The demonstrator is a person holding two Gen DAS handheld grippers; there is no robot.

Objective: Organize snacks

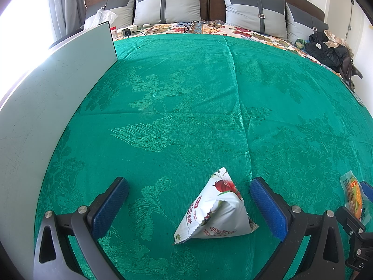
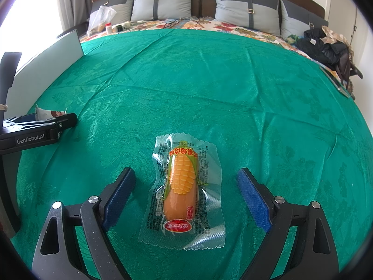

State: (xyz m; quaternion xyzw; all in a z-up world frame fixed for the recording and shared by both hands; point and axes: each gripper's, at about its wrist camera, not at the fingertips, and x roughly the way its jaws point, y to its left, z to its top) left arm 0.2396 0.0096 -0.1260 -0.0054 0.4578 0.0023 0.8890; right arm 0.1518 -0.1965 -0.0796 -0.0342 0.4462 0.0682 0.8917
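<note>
A white pyramid-shaped snack bag (image 1: pixel 215 210) with red fruit print lies on the green bedspread (image 1: pixel 186 93), between the wide-apart blue pads of my left gripper (image 1: pixel 189 185), which is open and not touching it. A clear packet holding a corn-printed sausage (image 2: pixel 183 186) lies flat between the spread pads of my right gripper (image 2: pixel 186 175), also open and clear of it. The same sausage packet (image 1: pixel 353 194) shows at the right edge of the left wrist view. The left gripper's body (image 2: pixel 37 130) shows at the left of the right wrist view, with the white bag (image 2: pixel 46 113) behind it.
A white board (image 1: pixel 46 98) stands along the bed's left side. Grey pillows (image 1: pixel 167 2) line the headboard, with a plastic bag (image 2: pixel 101 18), a small bottle (image 2: pixel 108 28) and a power strip (image 2: pixel 121 26) on the floral sheet. Dark clothes (image 2: pixel 324 44) are piled at the far right.
</note>
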